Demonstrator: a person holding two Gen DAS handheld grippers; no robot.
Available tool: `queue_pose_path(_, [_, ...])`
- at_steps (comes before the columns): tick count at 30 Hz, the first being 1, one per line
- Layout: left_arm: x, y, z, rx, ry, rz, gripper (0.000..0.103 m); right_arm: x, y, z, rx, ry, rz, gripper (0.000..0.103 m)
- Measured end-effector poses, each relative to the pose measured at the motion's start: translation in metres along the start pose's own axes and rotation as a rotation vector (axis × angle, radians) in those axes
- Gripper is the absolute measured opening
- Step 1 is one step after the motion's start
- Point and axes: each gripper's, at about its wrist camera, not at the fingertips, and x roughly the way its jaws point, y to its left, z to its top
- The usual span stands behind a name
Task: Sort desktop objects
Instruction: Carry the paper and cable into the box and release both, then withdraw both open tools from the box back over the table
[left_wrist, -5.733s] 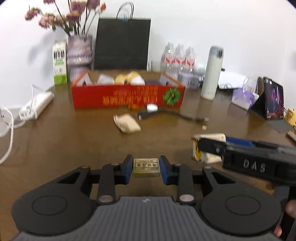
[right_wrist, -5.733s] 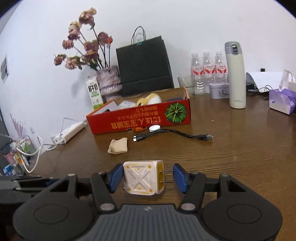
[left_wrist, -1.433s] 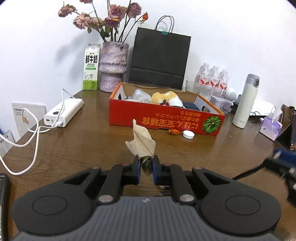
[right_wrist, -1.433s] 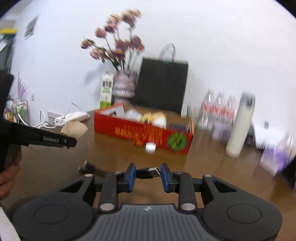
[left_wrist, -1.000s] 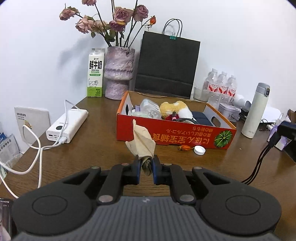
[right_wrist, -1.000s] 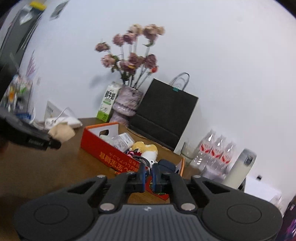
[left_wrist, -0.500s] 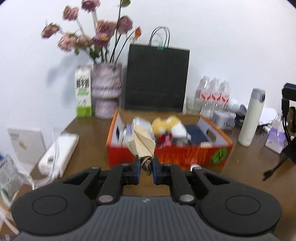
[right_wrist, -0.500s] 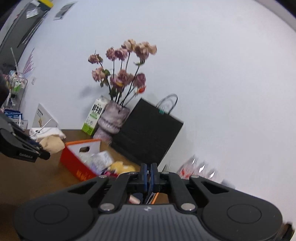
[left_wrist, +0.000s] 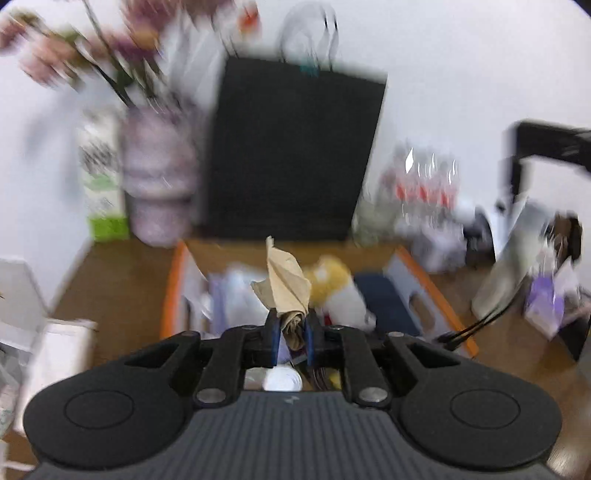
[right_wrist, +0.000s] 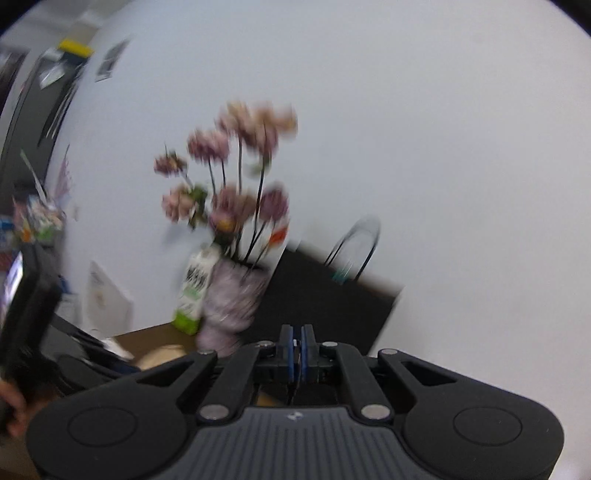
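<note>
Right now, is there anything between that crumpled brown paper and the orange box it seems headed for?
Nothing visible blocks it. The left hand-held gripper grips the crumpled brown paper, with the open orange box just beyond. The box is already crowded: a yellow plush toy and other blurred items.

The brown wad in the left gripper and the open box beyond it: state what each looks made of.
Brown wad: looks like unbleached paper, matte, with sharp creases and a crumpled base pinched in the left gripper; thin cloth is not ruled out. Open box: looks like printed cardboard, orange outside, plain brown inner walls, with a punched handle slot; blur hides any gloss.
</note>
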Motion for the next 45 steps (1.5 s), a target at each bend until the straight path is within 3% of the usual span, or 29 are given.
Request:
queue_pose_path(2, [0.045, 0.004, -0.005, -0.005, 0.103, 0.014, 0.014, 0.063, -0.009, -0.026, 0.072, 0.124, 0.022, 0.003])
queue_pose_path(5, [0.084, 0.011, -0.007, -0.032, 0.166, 0.036, 0.015, 0.150, -0.028, -0.069, 0.165, 0.296, -0.023, 0.003])
queue_pose_path(6, [0.091, 0.013, -0.006, -0.038, 0.178, 0.021, 0.022, 0.171, -0.035, -0.081, 0.198, 0.336, -0.036, 0.003])
queue_pose_path(7, [0.094, 0.015, -0.005, -0.047, 0.179, 0.015, 0.038, 0.186, -0.041, -0.092, 0.235, 0.358, -0.039, 0.004])
queue_pose_path(9, [0.095, 0.019, -0.001, -0.058, 0.176, -0.025, 0.053, 0.215, -0.056, -0.111, 0.336, 0.382, -0.005, 0.010])
queue_pose_path(11, [0.090, 0.018, 0.003, -0.052, 0.158, -0.049, 0.060, 0.228, -0.065, -0.125, 0.440, 0.393, 0.030, 0.036])
queue_pose_path(13, [0.078, 0.019, 0.004, -0.045, 0.126, -0.051, 0.076, 0.230, -0.068, -0.126, 0.490, 0.360, 0.037, 0.047])
queue_pose_path(15, [0.063, 0.018, 0.004, -0.038, 0.093, -0.027, 0.078, 0.213, -0.066, -0.119, 0.460, 0.270, 0.015, 0.050])
queue_pose_path(17, [0.047, 0.017, 0.004, -0.035, 0.078, 0.020, 0.085, 0.191, -0.062, -0.108, 0.386, 0.207, -0.036, 0.069])
queue_pose_path(20, [0.021, 0.016, -0.010, -0.050, 0.067, 0.069, 0.094, 0.146, -0.046, -0.100, 0.293, 0.146, -0.084, 0.087])
queue_pose_path(24, [-0.017, 0.018, -0.054, -0.178, 0.077, -0.037, 0.098, 0.088, -0.015, -0.110, 0.233, 0.097, -0.074, 0.091])
queue_pose_path(26, [-0.033, 0.011, -0.081, -0.189, 0.077, -0.048, 0.100, 0.067, 0.001, -0.120, 0.240, 0.108, -0.047, 0.093])
queue_pose_path(30, [-0.062, -0.012, -0.142, -0.080, 0.044, 0.081, 0.102, 0.030, 0.035, -0.155, 0.243, 0.154, 0.020, 0.094])
queue_pose_path(33, [-0.073, -0.015, -0.182, -0.131, 0.055, 0.195, 0.102, 0.010, 0.057, -0.181, 0.252, 0.218, -0.016, 0.096])
queue_pose_path(36, [-0.082, -0.016, -0.207, -0.151, 0.080, 0.165, 0.102, -0.007, 0.069, -0.205, 0.353, 0.282, -0.037, 0.097])
queue_pose_path(39, [-0.092, -0.024, -0.218, -0.098, 0.024, 0.233, 0.103, -0.028, 0.084, -0.222, 0.414, 0.310, -0.018, 0.097])
queue_pose_path(42, [-0.097, -0.032, -0.225, -0.050, 0.001, 0.238, 0.103, -0.054, 0.102, -0.234, 0.395, 0.297, -0.039, 0.097])
queue_pose_path(45, [-0.099, -0.039, -0.232, -0.034, 0.030, 0.234, 0.103, -0.077, 0.120, -0.240, 0.351, 0.291, -0.089, 0.098])
